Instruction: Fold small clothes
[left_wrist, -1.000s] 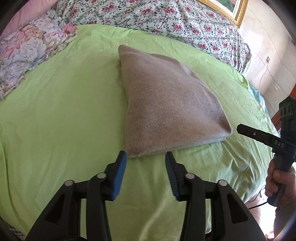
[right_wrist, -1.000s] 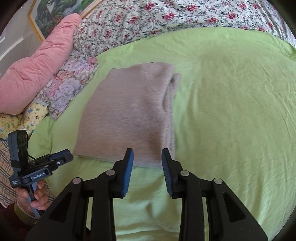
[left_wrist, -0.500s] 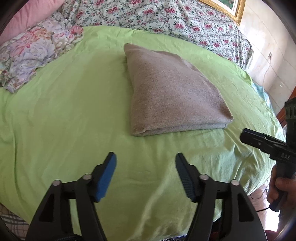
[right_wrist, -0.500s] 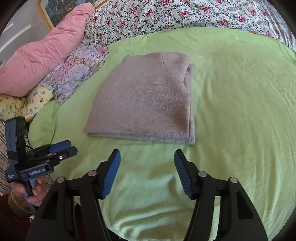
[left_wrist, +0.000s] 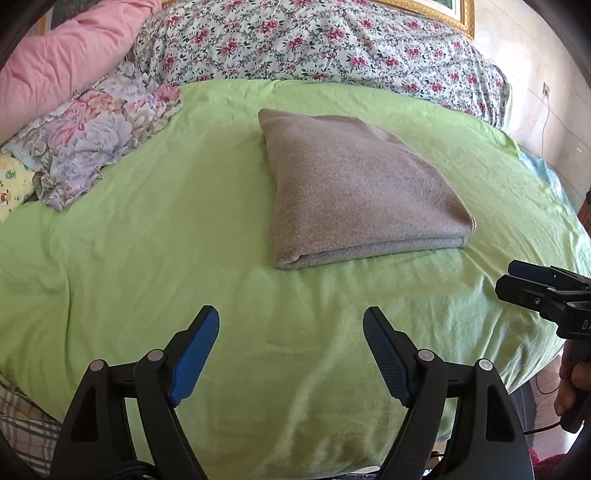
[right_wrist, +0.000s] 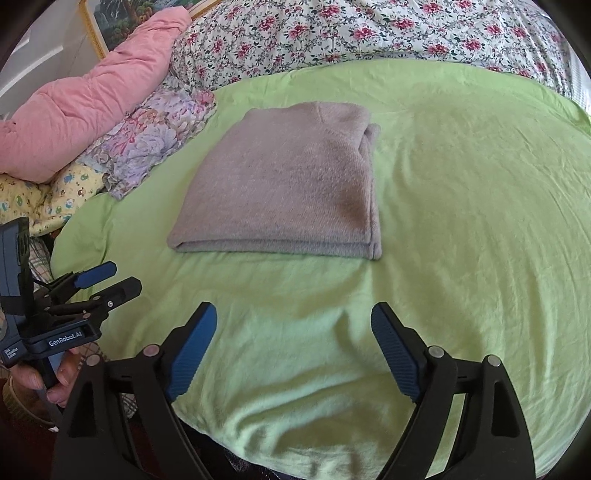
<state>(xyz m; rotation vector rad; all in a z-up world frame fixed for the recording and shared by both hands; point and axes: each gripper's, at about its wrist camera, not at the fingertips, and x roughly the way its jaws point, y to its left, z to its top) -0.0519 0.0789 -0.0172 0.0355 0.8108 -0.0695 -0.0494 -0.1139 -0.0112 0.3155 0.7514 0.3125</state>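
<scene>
A grey knit sweater (left_wrist: 354, 188) lies folded into a neat rectangle on the green bed sheet (left_wrist: 147, 236); it also shows in the right wrist view (right_wrist: 288, 184). My left gripper (left_wrist: 291, 332) is open and empty, held back from the sweater's near folded edge, over the sheet. My right gripper (right_wrist: 293, 328) is open and empty too, also short of the sweater's near edge. In the right wrist view the left gripper (right_wrist: 110, 280) shows at the left, held by a hand. In the left wrist view the right gripper (left_wrist: 535, 284) shows at the right edge.
A floral quilt (left_wrist: 332, 40) runs along the back of the bed. A pink pillow (right_wrist: 92, 110) and a purple flowered cloth (right_wrist: 147, 144) lie at the back left. The bed's front edge drops off just below both grippers.
Both grippers have pulled back from the sweater's near edge and opened wider. The sweater lies still, folded.
</scene>
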